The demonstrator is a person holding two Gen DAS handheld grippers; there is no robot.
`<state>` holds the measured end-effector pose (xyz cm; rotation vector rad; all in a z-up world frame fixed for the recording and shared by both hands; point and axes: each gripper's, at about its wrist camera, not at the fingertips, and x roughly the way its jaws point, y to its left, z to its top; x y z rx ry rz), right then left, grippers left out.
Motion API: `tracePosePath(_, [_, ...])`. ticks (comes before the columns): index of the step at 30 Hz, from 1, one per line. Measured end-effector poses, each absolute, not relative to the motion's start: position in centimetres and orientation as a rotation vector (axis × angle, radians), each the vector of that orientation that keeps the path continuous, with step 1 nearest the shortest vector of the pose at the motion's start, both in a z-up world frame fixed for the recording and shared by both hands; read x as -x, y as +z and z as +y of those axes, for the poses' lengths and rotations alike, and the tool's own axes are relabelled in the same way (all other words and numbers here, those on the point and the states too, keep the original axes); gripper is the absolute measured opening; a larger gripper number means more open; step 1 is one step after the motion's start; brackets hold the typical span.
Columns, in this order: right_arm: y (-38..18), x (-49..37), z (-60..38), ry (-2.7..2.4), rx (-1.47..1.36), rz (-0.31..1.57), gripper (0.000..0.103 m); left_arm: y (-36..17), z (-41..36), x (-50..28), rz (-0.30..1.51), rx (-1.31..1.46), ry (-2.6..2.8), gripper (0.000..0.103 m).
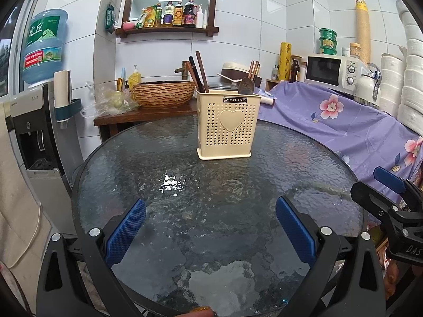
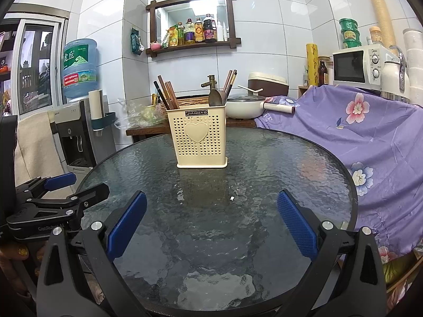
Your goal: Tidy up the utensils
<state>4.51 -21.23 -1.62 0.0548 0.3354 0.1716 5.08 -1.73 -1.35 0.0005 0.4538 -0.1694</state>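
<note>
In the holder (image 2: 201,138), chopsticks (image 2: 166,94), spoon (image 2: 215,97)

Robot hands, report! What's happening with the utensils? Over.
Left gripper open, empty. Right gripper open, empty. Utensils all standing in cream holder on glass table. Nothing blocking.

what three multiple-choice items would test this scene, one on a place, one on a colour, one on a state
1. Where does the cream perforated plastic utensil holder stand?
A. on the round textured glass table
B. on the purple floral cloth
C. on the microwave

2. What colour are the gripper pads?
A. red
B. blue
C. green

3. What state is the left gripper in?
A. shut on a spoon
B. shut on chopsticks
C. open, holding nothing

Answers:
1 A: its base rests on the glass.
2 B: both textured pads are blue.
3 C: a wide gap shows only bare table between the pads.
</note>
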Motion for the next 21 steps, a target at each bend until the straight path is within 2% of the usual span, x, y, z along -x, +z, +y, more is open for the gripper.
tracePosePath(21, [-1.71, -4.53, -21.02, 0.171, -0.052, 0.337, 0.097, -1.32, -1.70, -4.98, 0.457, 0.004, -0.176, 0.097])
